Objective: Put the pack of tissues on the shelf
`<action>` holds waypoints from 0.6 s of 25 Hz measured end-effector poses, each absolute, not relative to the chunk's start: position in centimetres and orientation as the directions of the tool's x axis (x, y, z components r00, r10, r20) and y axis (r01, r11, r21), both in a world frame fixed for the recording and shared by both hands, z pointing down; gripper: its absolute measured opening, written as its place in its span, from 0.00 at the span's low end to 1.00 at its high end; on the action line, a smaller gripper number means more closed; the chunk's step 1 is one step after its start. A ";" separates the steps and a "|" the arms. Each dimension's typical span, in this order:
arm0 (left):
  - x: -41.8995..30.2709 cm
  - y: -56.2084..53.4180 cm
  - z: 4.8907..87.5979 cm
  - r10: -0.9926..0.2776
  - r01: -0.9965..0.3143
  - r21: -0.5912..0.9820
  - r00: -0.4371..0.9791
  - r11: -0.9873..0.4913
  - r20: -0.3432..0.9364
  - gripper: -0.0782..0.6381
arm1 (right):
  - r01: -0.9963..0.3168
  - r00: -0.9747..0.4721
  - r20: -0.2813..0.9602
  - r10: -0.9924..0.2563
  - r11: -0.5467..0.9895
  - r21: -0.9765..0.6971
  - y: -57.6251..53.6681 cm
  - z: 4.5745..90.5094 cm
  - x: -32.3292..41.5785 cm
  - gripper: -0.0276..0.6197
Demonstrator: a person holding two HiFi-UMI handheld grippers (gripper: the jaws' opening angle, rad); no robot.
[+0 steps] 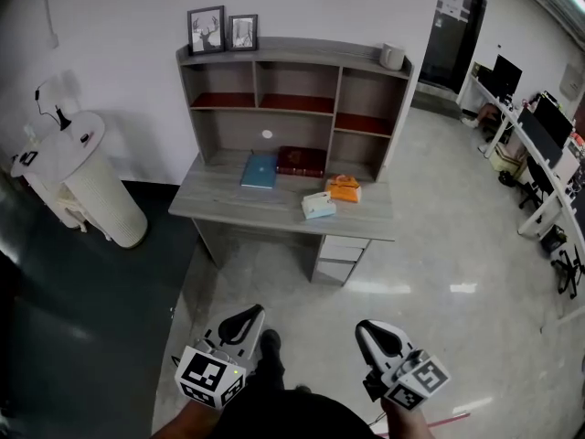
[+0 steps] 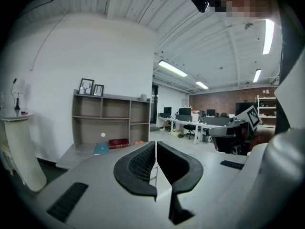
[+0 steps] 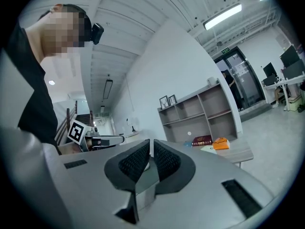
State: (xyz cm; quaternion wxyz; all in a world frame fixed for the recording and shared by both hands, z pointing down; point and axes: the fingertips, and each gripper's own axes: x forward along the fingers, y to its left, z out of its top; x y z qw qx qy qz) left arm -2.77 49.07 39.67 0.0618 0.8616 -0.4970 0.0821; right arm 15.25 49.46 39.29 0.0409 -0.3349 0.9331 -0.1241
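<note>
**Two packs on the desk top, shelf standing behind them**

You have two small soft packs lying flat on the grey desk top (image 1: 228, 207), both toward its right end. The pale blue-white pack (image 1: 318, 206) sits nearer the front edge, turned slightly askew. The orange pack (image 1: 345, 188) lies just behind it and a little to the right; you cannot tell whether the two touch. The shelf (image 1: 294, 108) is a grey wooden hutch standing upright along the back edge of the desk top. It is split into open compartments with reddish-brown boards. Both packs lie in front of its right-hand column.
</note>
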 end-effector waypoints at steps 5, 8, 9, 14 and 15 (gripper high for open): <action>-4.3 43.1 40.1 -0.835 -0.854 0.027 0.513 -0.519 0.200 0.14 | -0.644 -0.745 0.010 -0.667 0.716 -0.269 43.9 39.7 13.8 0.07; -5.6 38.7 40.0 -0.827 -0.846 0.030 0.528 -0.533 0.194 0.14 | -0.652 -0.739 0.013 -0.673 0.710 -0.266 39.6 39.4 12.3 0.08; -6.1 37.2 39.8 -0.824 -0.842 0.028 0.533 -0.538 0.192 0.14 | -0.655 -0.737 0.015 -0.676 0.709 -0.262 38.1 39.2 11.7 0.08; -9.2 30.3 39.0 -0.812 -0.827 0.027 0.556 -0.561 0.175 0.14 | -0.668 -0.728 0.023 -0.686 0.701 -0.249 31.6 38.4 8.3 0.08; -9.8 29.1 38.7 -0.809 -0.823 0.028 0.563 -0.567 0.169 0.14 | -0.671 -0.726 0.024 -0.688 0.699 -0.248 30.4 38.2 7.6 0.08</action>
